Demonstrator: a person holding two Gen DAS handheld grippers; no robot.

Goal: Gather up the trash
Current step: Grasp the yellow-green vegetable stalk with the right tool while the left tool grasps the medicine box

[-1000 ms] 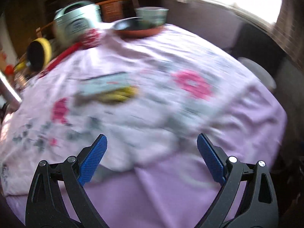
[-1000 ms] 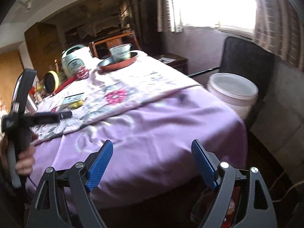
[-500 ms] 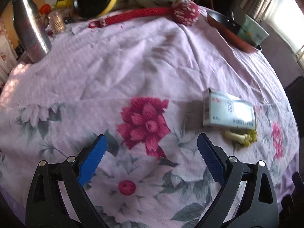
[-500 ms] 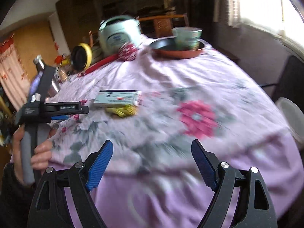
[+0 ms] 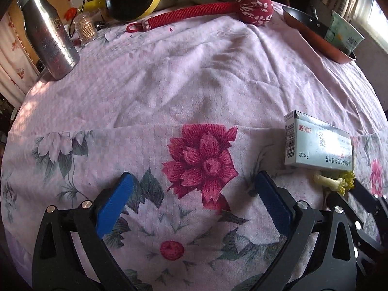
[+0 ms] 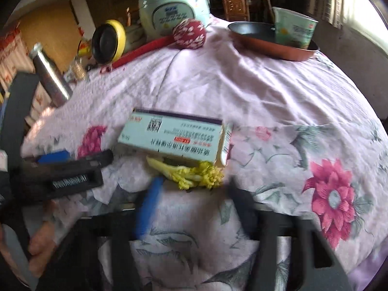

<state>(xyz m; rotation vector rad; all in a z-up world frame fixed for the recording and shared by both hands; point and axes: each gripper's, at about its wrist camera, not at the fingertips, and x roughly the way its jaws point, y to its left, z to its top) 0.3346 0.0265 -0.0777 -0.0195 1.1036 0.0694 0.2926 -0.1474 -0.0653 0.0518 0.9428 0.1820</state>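
Left wrist view. The left gripper (image 5: 191,203) hovers low over the flowered tablecloth (image 5: 184,92), blue pads spread wide with nothing between them; only a printed red flower lies in the gap. The trash sits off to its right and slightly ahead: a flat cardboard medicine box (image 5: 319,144) and, touching the box's near edge, a yellow-green vegetable scrap (image 5: 335,181). Both lie outside the right pad, so this gripper is not lined up on either. A black part of the other tool shows just beyond the scrap, at the right edge.

Right wrist view. The right gripper (image 6: 191,201) is blurred by motion. Its left blue pad is visible just below the vegetable scrap (image 6: 191,172); the right finger shows only as a dark smear. The fingers look parted, with the scrap straight ahead in the gap and nearly at the tips. The scrap's long axis runs left to right, across the line of approach; so does that of the medicine box (image 6: 174,137), which lies directly behind it, touching or overlapping. The left gripper's tool enters from the left, near the box's end.

Judgement: the right gripper is the nearer and better aligned. The scrap lies across the opening, so closing would pinch along its length unless the wrist turns.
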